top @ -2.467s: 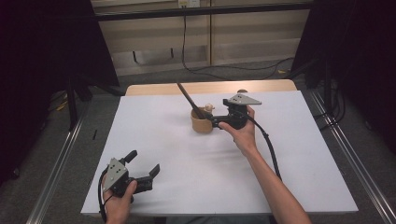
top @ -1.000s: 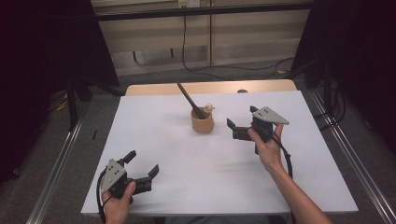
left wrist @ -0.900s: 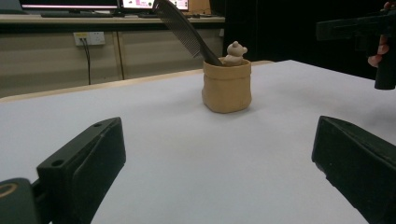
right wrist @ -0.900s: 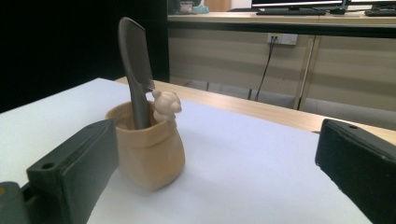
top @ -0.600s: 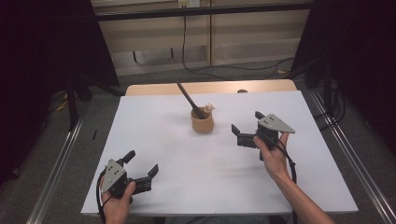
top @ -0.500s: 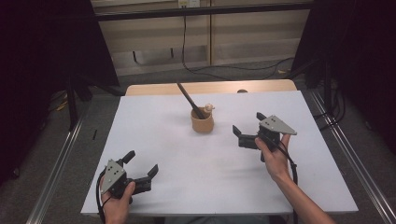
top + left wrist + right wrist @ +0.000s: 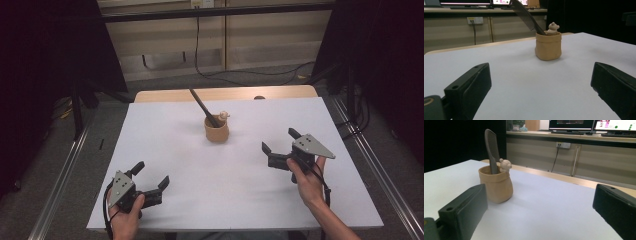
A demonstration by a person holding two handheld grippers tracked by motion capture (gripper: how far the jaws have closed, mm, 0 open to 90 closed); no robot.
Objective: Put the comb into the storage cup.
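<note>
Tan cup (image 7: 216, 131) stands upright mid-table, toward the far edge, holding a dark comb (image 7: 202, 106) that leans far-left; a small bear figure (image 7: 223, 116) appears to sit on its rim. Right gripper (image 7: 280, 146) hovers right of the cup, well apart, jaws spread, empty. Left gripper (image 7: 151, 175) rests near the left front corner of the white table (image 7: 170, 125), jaws spread, empty.

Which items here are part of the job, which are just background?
Job: comb, tan cup with a bear figure on its rim, right claw, left claw.
Background: white table, wall cable, monitors.
</note>
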